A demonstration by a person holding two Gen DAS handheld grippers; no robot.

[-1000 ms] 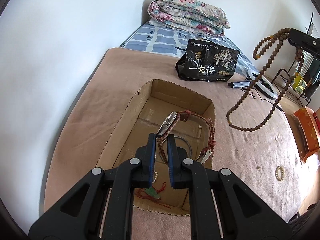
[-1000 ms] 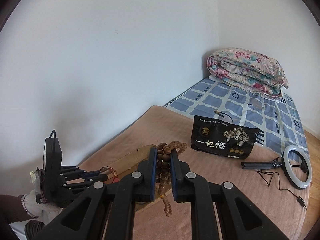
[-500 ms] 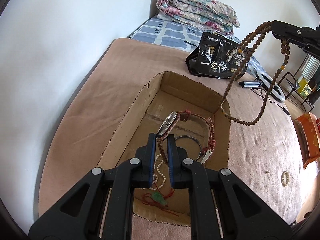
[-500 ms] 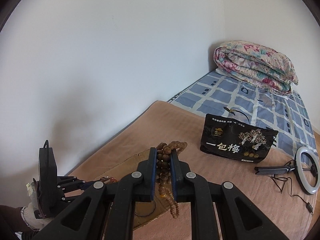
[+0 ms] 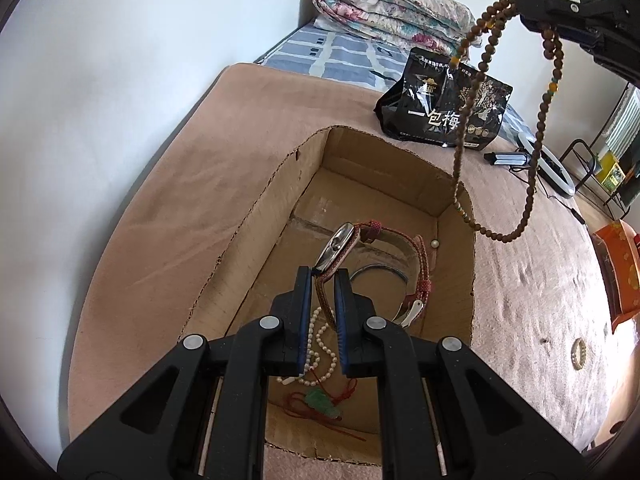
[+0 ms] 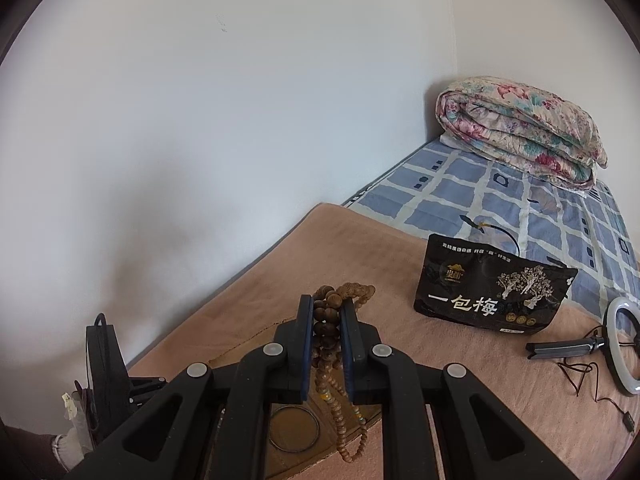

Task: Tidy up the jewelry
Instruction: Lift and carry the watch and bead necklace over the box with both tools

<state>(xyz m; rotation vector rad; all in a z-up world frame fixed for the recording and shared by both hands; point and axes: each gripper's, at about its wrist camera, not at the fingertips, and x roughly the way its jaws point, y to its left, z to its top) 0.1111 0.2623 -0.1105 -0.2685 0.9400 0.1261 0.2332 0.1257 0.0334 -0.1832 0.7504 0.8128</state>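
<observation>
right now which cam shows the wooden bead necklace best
The left wrist view. There the wooden bead necklace hangs as a full open loop from the right hand-held gripper, its low end near the cardboard box rim. The right wrist view shows only a bunched section pinched between the pads, with a short tail below.

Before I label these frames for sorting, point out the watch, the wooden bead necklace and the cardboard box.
watch [image 5: 338, 247]: left wrist view, on its metal case.
wooden bead necklace [image 6: 326, 326]: right wrist view, beads between the jaws.
cardboard box [image 5: 256, 216]: left wrist view, left wall's rim.
</observation>
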